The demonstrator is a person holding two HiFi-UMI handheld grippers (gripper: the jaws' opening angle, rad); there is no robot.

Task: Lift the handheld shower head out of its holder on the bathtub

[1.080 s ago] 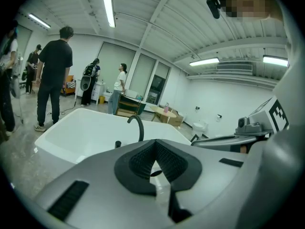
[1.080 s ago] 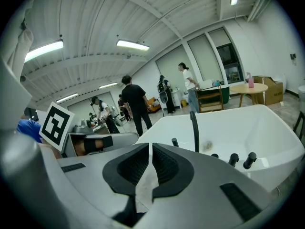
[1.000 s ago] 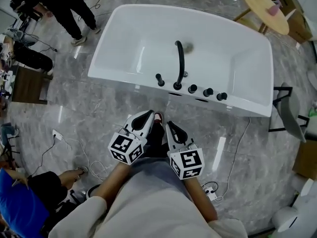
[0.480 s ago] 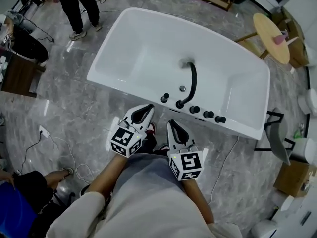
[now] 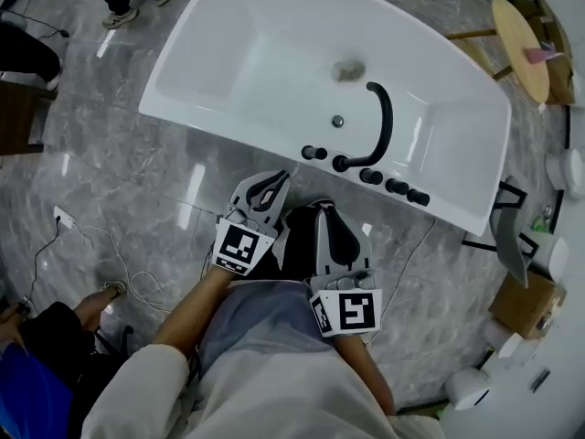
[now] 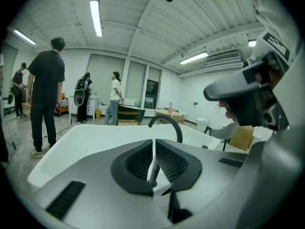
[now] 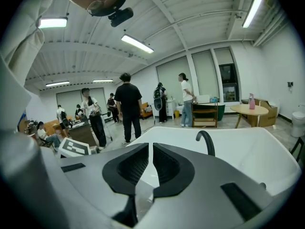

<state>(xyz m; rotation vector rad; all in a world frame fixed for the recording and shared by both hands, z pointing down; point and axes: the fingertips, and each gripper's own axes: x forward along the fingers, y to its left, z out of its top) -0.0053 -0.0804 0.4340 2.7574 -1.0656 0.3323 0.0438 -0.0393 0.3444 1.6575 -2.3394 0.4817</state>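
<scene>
- Head view: the left gripper point(image 5: 271, 181) and the right gripper point(image 5: 326, 210) are held side by side over the grey marble floor point(image 5: 137, 181). Both point at the near rim of the white bathtub point(image 5: 228, 71).
- The handheld shower head point(image 5: 313, 153) sits in its holder on that rim. It is just ahead of the left gripper's tips and slightly to their right, and neither gripper touches it.
- The arched black faucet point(image 5: 384, 122) rises from the rim ahead of the right gripper. Three black knobs point(image 5: 395, 187) follow farther to that gripper's right.
- Left gripper view: the jaws are together with nothing clamped, leaving only a hairline slit.
- The faucet's arch point(image 6: 167, 124) shows above the tips, and the bathtub's white wall point(image 6: 81, 140) lies ahead to the left.
- The gripper's own body covers the near rim, so the shower head cannot be made out here.
- A person in black point(image 6: 45, 94) stands far off to the left.
- Right gripper view: these jaws are also together, with a narrow slit and nothing in it.
- The faucet point(image 7: 206, 142) stands ahead and to the right of the tips.
- The left gripper's marker cube point(image 7: 74, 147) shows off to the left.
- A round wooden table point(image 7: 250, 109) stands far to the right, beyond the bathtub.
</scene>
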